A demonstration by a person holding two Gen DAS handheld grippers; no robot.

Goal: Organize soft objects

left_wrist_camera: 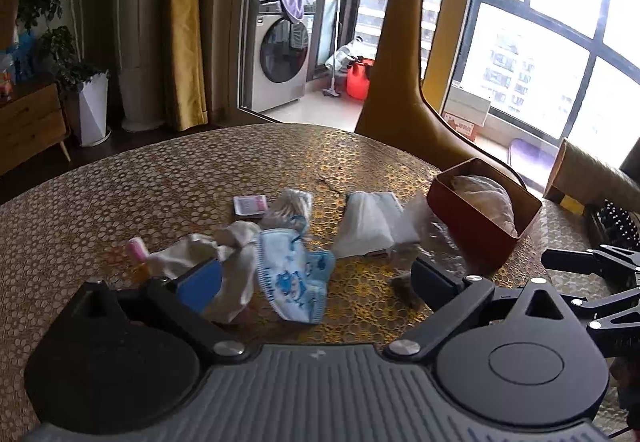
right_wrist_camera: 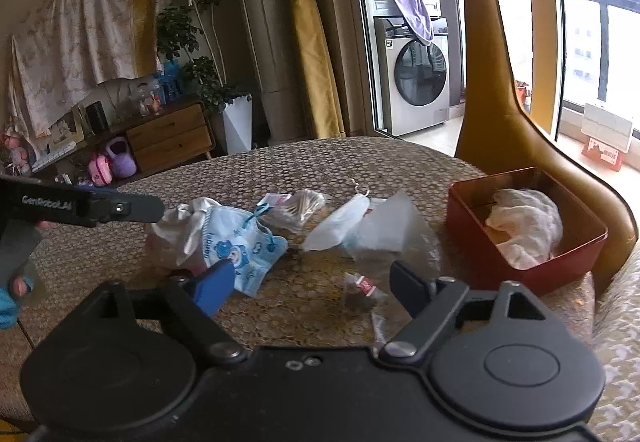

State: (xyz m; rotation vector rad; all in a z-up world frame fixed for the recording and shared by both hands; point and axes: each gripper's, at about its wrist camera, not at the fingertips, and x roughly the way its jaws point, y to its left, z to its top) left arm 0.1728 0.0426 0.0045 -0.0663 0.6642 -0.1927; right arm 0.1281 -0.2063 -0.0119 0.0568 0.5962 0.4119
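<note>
A red box (right_wrist_camera: pixel 480 222) (left_wrist_camera: pixel 468 219) stands at the table's right side with a white cloth (right_wrist_camera: pixel 528 226) (left_wrist_camera: pixel 486 197) inside it. On the table lie a blue cartoon-print mask (left_wrist_camera: pixel 292 278) (right_wrist_camera: pixel 240 242), a crumpled white cloth (left_wrist_camera: pixel 200 250) (right_wrist_camera: pixel 180 222), a white pouch (left_wrist_camera: pixel 368 222) (right_wrist_camera: pixel 340 222), a clear plastic bag (right_wrist_camera: pixel 392 230) and a bag of cotton swabs (left_wrist_camera: pixel 290 205) (right_wrist_camera: pixel 298 207). My left gripper (left_wrist_camera: pixel 316 278) is open just in front of the mask. My right gripper (right_wrist_camera: pixel 310 284) is open over a small sachet (right_wrist_camera: pixel 362 292), with nothing between its pads.
A pink card (left_wrist_camera: pixel 250 205) and a pink bottle (left_wrist_camera: pixel 138 250) lie near the cloths. A mustard chair back (right_wrist_camera: pixel 492 81) rises behind the box. The left gripper's finger (right_wrist_camera: pixel 100 207) and a gloved hand (right_wrist_camera: pixel 12 294) show at the left of the right wrist view.
</note>
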